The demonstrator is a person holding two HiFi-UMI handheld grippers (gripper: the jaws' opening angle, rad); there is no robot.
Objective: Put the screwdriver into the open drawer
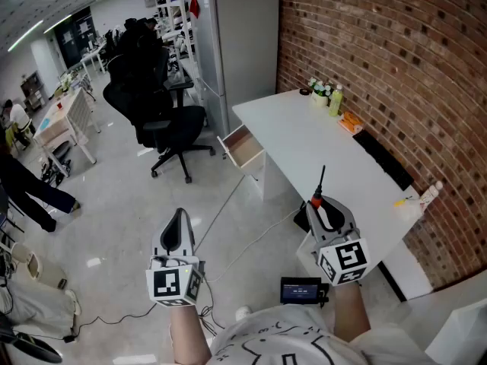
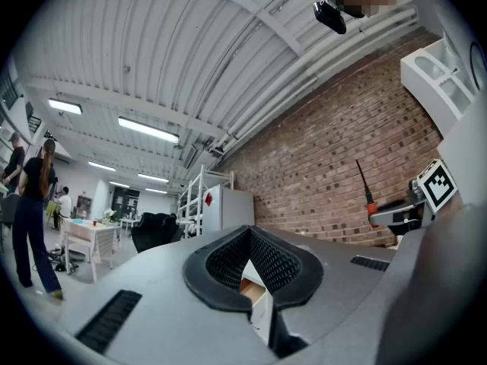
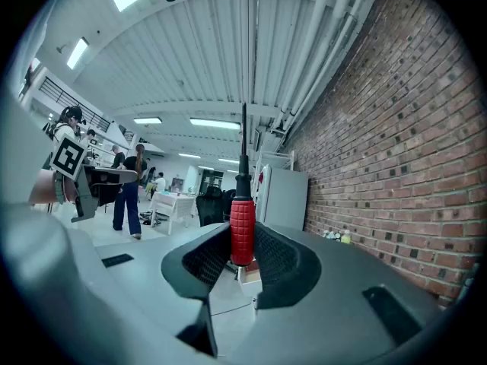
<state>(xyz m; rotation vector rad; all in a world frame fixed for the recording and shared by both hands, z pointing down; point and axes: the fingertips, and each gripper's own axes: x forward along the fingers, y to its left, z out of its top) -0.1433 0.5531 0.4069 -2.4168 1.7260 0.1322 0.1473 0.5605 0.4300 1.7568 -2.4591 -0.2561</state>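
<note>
Along the brick wall (image 1: 380,44) runs a long white bench (image 1: 304,139), and at its far end an open drawer (image 1: 245,147) juts toward the aisle, its pale wooden inside showing. From where I stand, the person is at the near end of the bench with a tool in each hand, both raised over the grey floor (image 1: 122,204).

The right tool (image 1: 320,204) is pinching the screwdriver (image 1: 322,179) by its red ribbed handle. The black shaft stands almost straight up beyond the tips, so the screwdriver is up in the air beside the bench's near edge, well apart from the drawer. The right gripper view shows the handle squarely between the two dark ridged pads (image 3: 205,261).

The left tool (image 1: 179,213) is pressed together at the tips with nothing in it. Through the narrow slit lower down between its pads, the left gripper view catches the drawer far off.

Near the wall at the bench's far end stand a few small bottles (image 1: 327,95), with an orange object (image 1: 350,122) lying close by. A black office chair (image 1: 171,120) sits out in the aisle near the drawer, and a tall pale cabinet (image 1: 240,44) stands behind it. A thin cable (image 1: 228,204) trails across the floor.
</note>
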